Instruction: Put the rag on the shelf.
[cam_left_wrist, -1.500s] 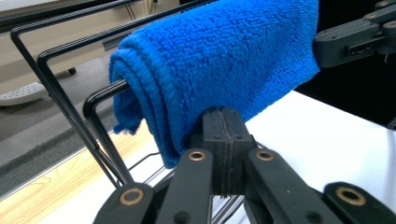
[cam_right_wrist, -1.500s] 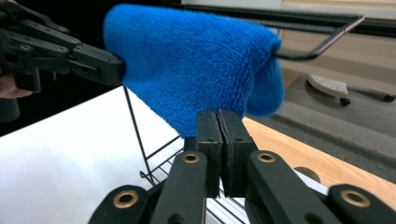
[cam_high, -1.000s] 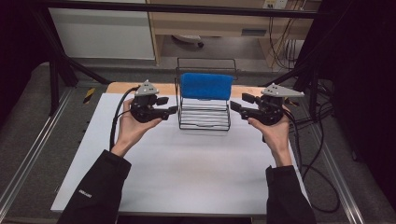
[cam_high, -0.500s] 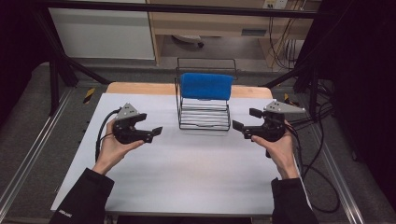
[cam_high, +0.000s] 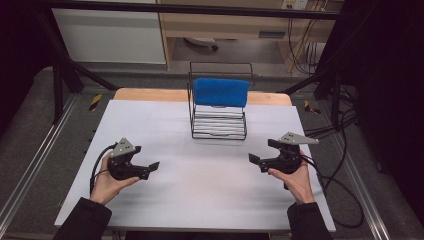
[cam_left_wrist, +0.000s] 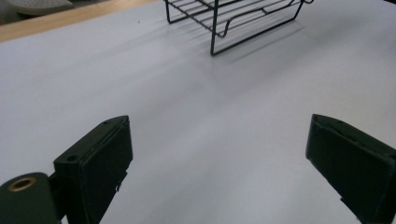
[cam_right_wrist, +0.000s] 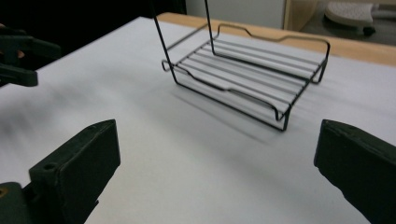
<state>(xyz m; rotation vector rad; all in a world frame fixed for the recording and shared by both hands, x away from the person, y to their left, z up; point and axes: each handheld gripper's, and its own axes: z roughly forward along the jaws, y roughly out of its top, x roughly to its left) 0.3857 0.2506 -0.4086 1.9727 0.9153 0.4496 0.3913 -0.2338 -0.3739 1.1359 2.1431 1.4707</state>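
A black wire rack (cam_high: 218, 122) stands at the back middle of the white table top (cam_high: 200, 200). A blue pad (cam_high: 220, 91) rests across the rack's upper frame. My left gripper (cam_high: 151, 169) is held above the table at the front left, open, jaws pointing right with nothing between them. On the front right, my right gripper (cam_high: 262, 154) is open and empty, pointing left. The left gripper view has the open left gripper (cam_left_wrist: 224, 158) over bare table, the rack (cam_left_wrist: 233, 18) far ahead. In the right gripper view the right gripper (cam_right_wrist: 219, 163) faces the rack (cam_right_wrist: 243, 79).
A wooden strip (cam_high: 150, 94) runs along the table's back edge. Cables (cam_high: 345, 165) trail off the right side. Metal rails (cam_high: 30, 170) flank the table. The left gripper (cam_right_wrist: 18, 56) appears at the left edge of the right gripper view.
Both grippers have pulled back from beside the rack toward the near edge of the table and moved slightly apart. They stay open. The rack and blue pad have not moved.
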